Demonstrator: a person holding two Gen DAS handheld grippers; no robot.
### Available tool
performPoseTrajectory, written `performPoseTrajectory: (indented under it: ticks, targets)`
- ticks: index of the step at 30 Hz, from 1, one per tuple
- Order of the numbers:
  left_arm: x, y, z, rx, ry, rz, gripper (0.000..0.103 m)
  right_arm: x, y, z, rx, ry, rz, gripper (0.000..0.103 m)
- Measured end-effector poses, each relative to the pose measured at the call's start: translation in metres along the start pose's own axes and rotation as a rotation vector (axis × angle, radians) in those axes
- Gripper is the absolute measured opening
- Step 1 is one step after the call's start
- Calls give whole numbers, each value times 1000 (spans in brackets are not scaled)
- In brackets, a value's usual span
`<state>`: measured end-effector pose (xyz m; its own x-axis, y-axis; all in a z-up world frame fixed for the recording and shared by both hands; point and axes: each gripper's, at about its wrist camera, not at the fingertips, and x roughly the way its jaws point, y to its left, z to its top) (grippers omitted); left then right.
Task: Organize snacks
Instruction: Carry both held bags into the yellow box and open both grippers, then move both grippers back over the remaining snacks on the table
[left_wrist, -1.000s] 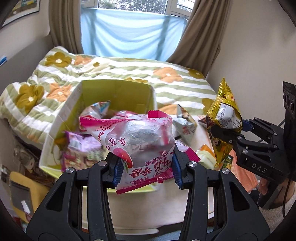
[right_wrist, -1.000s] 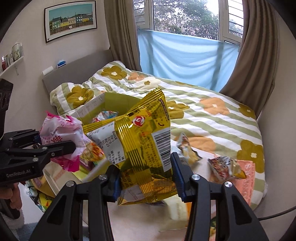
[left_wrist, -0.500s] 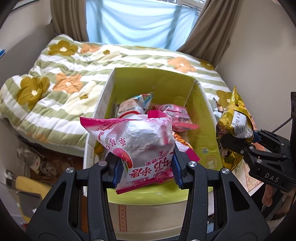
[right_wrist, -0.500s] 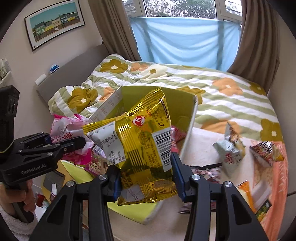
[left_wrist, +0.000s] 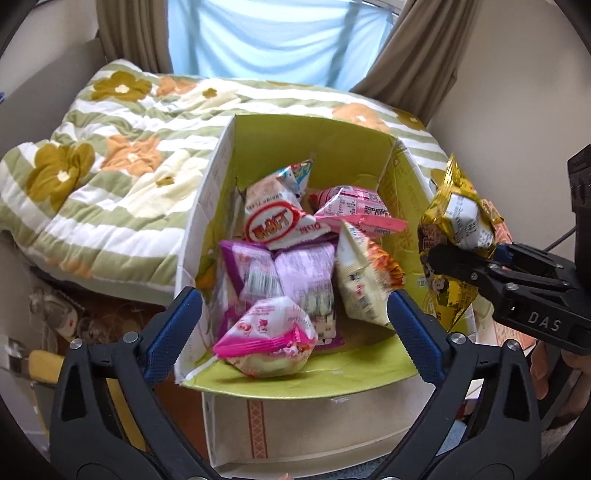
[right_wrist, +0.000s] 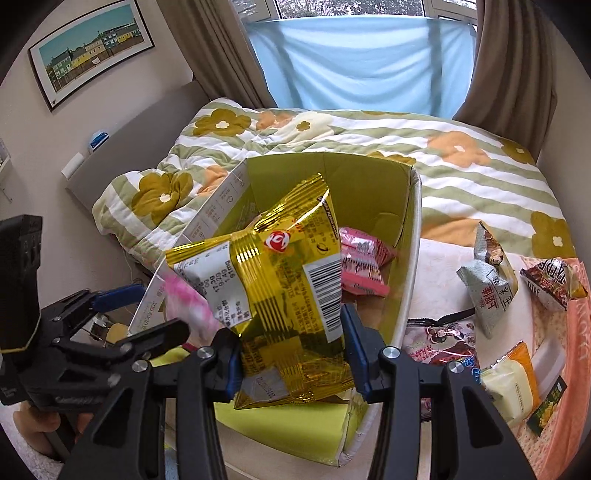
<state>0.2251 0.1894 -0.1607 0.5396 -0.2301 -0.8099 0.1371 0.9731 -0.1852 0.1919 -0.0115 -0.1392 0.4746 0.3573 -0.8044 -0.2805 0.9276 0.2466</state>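
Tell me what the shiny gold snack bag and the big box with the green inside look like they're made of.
Shiny gold snack bag: probably metallised plastic film, glossy; it throws mirror-like highlights and creases sharply where the right gripper clamps it.
Big box with the green inside: looks like printed cardboard, matt; folded flaps, straight creases and a raw white edge show.

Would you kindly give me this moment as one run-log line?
left gripper: jaws opening, pink snack bag free inside box | right gripper: shut on gold snack bag above box

Each camera looks forward and steeply down along its own hand-held gripper. Both views closely share the open green-lined cardboard box and the flowered striped quilt beyond.
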Motion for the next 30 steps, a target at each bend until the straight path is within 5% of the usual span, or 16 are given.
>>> performPoseTrajectory:
  ticks: [15,16,19,30]
  targets:
    - [-1,10,-1,-18,-6,17,100,16,0,-15,56,28,-25,45]
    - [-2,10,-1,-15,-6,18,100,16,2,-15,55,24,-27,49]
    - [-4,10,-2,-13,-11,17,100,9,4,-15,58,-25,-23,94]
    - [-6,9,-9,-21,-5,-9,100,-10,-1,-24,66,-82,-41,98]
